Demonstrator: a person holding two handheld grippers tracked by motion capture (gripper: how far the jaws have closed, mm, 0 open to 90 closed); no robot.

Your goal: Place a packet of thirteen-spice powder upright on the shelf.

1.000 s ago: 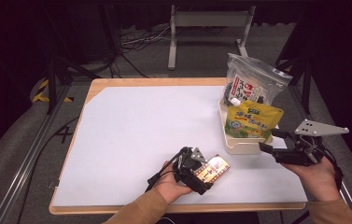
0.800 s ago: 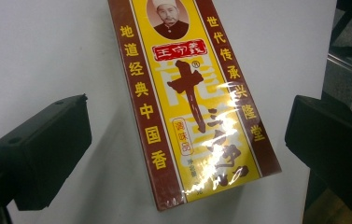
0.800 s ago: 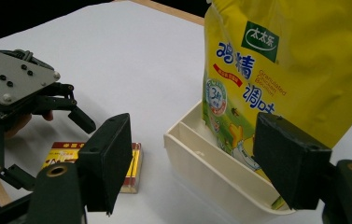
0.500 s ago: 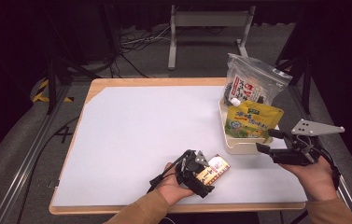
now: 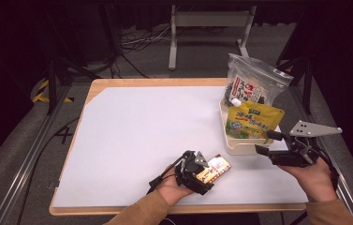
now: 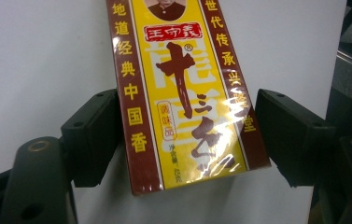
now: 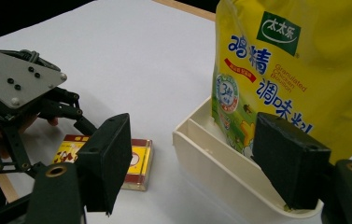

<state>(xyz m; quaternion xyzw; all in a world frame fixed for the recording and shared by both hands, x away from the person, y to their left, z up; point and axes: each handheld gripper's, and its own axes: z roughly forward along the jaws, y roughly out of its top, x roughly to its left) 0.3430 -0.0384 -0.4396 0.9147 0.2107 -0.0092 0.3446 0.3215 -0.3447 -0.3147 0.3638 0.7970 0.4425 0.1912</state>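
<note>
Both grippers open: left gripper w/ jaws astride spice box, right gripper empty

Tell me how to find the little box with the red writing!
Look at the big white table top, near its front edge. There, between the left gripper's open jaws, lies a small flat yellow box with dark red borders; unlike the soft pouches, it lies outside the cream tray.

Two pouches in tray; box left of tray.
</note>
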